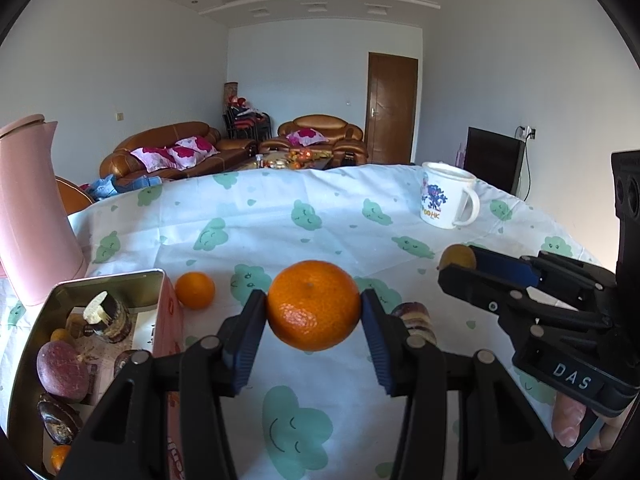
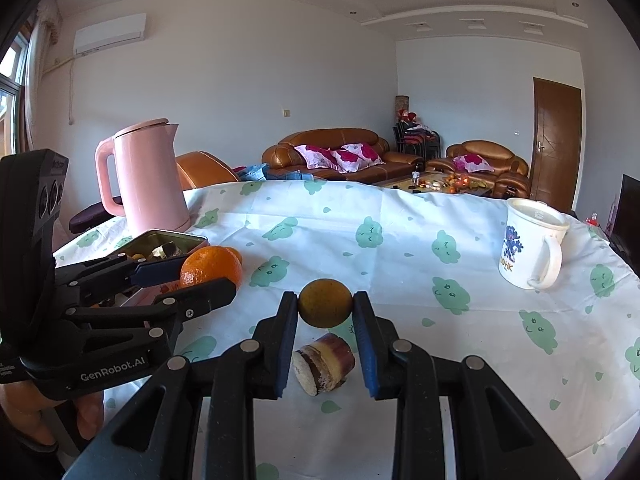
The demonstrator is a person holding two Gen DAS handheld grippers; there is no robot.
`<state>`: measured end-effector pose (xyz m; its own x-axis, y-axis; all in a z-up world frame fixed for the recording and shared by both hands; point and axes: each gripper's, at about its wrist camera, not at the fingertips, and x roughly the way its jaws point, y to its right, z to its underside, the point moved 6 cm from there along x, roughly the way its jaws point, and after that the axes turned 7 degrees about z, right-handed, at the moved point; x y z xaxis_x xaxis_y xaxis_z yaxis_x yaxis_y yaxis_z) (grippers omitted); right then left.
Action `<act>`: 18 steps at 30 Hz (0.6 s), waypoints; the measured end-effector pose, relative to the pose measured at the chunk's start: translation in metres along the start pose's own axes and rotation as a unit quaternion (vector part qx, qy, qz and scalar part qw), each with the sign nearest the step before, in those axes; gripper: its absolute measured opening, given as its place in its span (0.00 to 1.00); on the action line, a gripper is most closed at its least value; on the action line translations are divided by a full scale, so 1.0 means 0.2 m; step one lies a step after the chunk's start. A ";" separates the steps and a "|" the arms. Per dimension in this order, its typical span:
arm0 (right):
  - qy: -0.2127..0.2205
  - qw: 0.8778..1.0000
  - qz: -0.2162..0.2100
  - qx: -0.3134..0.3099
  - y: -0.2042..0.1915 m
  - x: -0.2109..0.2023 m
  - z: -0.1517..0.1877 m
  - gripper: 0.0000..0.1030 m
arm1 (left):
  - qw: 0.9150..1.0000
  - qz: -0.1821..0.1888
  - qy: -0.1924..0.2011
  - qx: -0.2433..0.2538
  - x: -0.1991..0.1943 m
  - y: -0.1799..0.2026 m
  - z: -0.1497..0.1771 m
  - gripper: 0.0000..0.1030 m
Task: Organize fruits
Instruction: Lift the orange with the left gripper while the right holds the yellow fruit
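Left gripper [image 1: 314,306] clamped on a large orange [image 1: 314,305], centre of the left wrist view, lifted over the cloud-print tablecloth [image 1: 320,216]. Right gripper [image 2: 325,303] pinched tight on a small yellowish fruit [image 2: 325,302], centre of the right wrist view, above a cut sugarcane piece [image 2: 323,363] lying on the cloth. Open tin box [image 1: 116,280] of fruit at lower left, 1 small orange [image 1: 195,289] just beside it. White mug [image 1: 448,196] at upper right; pink kettle [image 2: 148,176] at left.

Orange [image 1: 314,305] & small yellowish fruit [image 2: 325,303] held above tablecloth.
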<state>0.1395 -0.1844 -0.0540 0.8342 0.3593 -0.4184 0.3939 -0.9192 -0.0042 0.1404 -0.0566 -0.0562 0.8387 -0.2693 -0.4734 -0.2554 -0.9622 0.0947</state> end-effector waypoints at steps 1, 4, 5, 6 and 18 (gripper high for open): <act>0.001 1.000 0.000 0.000 0.00 0.00 0.00 0.29 | 1.000 -0.001 0.002 0.000 0.00 0.00 0.00 0.48; 0.003 1.000 0.000 -0.001 0.00 0.00 0.00 0.29 | 1.000 -0.003 0.008 0.002 -0.01 0.00 0.00 0.48; 0.003 1.000 0.000 -0.001 0.00 0.00 0.00 0.29 | 1.000 -0.003 0.010 0.003 -0.02 0.01 0.00 0.48; 0.004 1.000 0.000 -0.001 0.00 0.00 0.00 0.29 | 1.000 -0.004 0.011 0.003 -0.02 0.01 0.00 0.48; 0.023 1.000 -0.004 -0.003 0.00 -0.04 -0.01 0.29 | 0.999 -0.011 0.030 0.008 -0.06 0.01 -0.01 0.48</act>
<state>0.1336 -0.1859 -0.0487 0.8474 0.3739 -0.3770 0.4030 -0.9152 -0.0019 0.1308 -0.0560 -0.0483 0.8715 -0.2510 -0.4213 -0.2443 -0.9671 0.0708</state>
